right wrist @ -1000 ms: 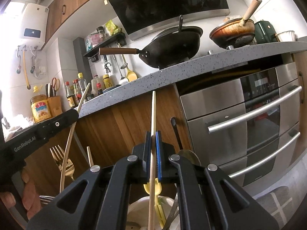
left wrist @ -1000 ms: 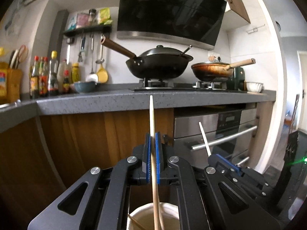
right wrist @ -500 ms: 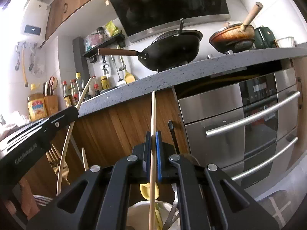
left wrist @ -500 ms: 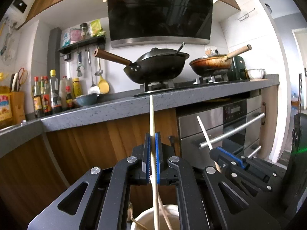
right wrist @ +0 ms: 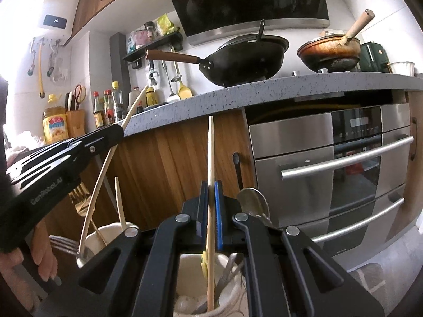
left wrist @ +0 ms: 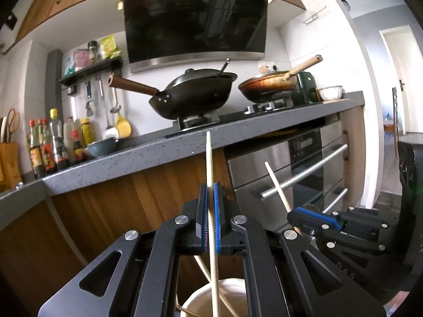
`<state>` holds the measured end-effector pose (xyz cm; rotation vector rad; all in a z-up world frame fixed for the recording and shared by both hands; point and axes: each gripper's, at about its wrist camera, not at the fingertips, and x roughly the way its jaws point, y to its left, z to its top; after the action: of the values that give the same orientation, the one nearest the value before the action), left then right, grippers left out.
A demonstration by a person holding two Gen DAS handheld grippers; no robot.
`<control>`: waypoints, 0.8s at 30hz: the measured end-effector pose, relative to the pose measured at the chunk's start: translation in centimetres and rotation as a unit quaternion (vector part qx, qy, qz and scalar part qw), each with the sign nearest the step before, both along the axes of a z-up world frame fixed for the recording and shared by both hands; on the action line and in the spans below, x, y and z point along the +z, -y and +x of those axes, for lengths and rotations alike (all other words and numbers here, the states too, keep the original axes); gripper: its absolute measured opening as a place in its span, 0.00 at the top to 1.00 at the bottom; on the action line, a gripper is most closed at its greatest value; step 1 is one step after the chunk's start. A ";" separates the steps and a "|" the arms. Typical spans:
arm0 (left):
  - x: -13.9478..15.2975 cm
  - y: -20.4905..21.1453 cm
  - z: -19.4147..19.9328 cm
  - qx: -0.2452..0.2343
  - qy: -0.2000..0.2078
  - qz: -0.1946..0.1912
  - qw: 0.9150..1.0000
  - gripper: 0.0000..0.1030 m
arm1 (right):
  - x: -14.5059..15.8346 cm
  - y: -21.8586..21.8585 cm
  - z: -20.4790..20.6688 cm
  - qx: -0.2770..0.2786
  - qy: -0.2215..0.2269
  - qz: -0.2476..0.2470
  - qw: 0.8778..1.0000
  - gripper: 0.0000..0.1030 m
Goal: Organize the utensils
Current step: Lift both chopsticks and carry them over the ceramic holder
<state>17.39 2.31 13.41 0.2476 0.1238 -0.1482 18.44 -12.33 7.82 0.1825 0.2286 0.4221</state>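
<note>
Each gripper pinches one pale wooden chopstick upright between blue pads. My left gripper is shut on a chopstick whose lower end dips into a white holder below it. My right gripper is shut on another chopstick, its lower end inside a white cup that also holds a spoon, a yellow utensil and metal cutlery. In the right wrist view the left gripper shows at the left above a second white cup with chopsticks. The right gripper appears in the left wrist view.
A grey counter edge runs overhead with a black wok and a frying pan on the stove. A steel oven with bar handles stands to the right. Forks stand behind the left cup. A hand grips the left tool.
Both views have rolled slightly, so the counter now tilts more. Each gripper keeps its chopstick over its cup; neither has shifted much.
</note>
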 end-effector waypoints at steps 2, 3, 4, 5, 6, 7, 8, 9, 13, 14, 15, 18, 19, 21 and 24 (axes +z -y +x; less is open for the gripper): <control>0.1 -0.1 -0.2 -0.004 0.003 -0.008 1.000 0.95 | 0.0 0.2 -0.2 0.002 -0.004 -0.002 1.000 0.95; 0.3 -0.2 -0.3 -0.006 0.005 -0.017 1.000 0.95 | 0.0 0.3 -0.4 0.003 -0.004 -0.003 1.000 0.95; 0.4 -0.3 -0.3 -0.011 0.000 -0.025 1.000 0.95 | 0.0 0.4 -0.5 0.004 -0.004 -0.003 1.000 0.95; 0.6 -0.5 -0.2 -0.017 -0.007 -0.038 0.999 0.95 | 0.0 0.4 -0.6 0.005 -0.003 -0.002 1.000 0.95; 0.7 -0.6 -0.1 -0.021 -0.010 -0.047 0.999 0.95 | 0.0 0.5 -0.7 0.005 -0.002 -0.002 1.000 0.95; 0.8 -0.8 -0.1 -0.025 -0.016 -0.062 0.998 0.95 | 0.0 0.5 -0.7 0.005 -0.002 -0.001 1.000 0.95; 0.9 -1.0 0.0 -0.025 -0.019 -0.073 0.997 0.95 | -0.1 0.6 -0.7 0.006 -0.002 0.000 1.000 0.95; 1.0 -1.0 0.0 -0.024 -0.020 -0.078 0.996 0.95 | -0.2 0.6 -0.8 0.007 -0.001 0.002 1.000 0.95; 1.1 -0.7 0.1 -0.014 -0.023 -0.085 0.996 0.95 | -0.4 0.8 -0.7 0.010 -0.003 0.009 1.000 0.95; 1.1 -0.5 0.1 -0.012 -0.023 -0.086 0.996 0.95 | -0.5 0.8 -0.7 0.011 -0.003 0.010 1.000 0.95; 1.1 -0.4 0.2 -0.009 -0.023 -0.085 0.996 0.95 | -0.5 0.8 -0.7 0.012 -0.004 0.011 1.000 0.95; 1.1 0.3 0.4 0.001 -0.022 -0.078 0.997 0.95 | -0.6 0.8 -0.7 0.015 -0.002 0.015 1.000 0.95; 1.0 0.6 0.4 0.006 -0.021 -0.070 0.997 0.95 | -0.6 0.9 -0.7 0.016 -0.001 0.016 1.000 0.95; 0.8 1.3 0.2 0.019 -0.010 -0.047 0.999 0.95 | -0.7 0.9 -0.5 0.018 -0.003 0.019 1.000 0.95; 0.4 1.8 0.1 0.026 -0.002 -0.025 0.999 0.95 | -0.8 1.0 -0.5 0.018 -0.003 0.021 1.000 0.95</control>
<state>17.51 0.48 13.86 0.1938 0.1306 -0.0999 17.97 -13.33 7.07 0.2208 0.2303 0.4624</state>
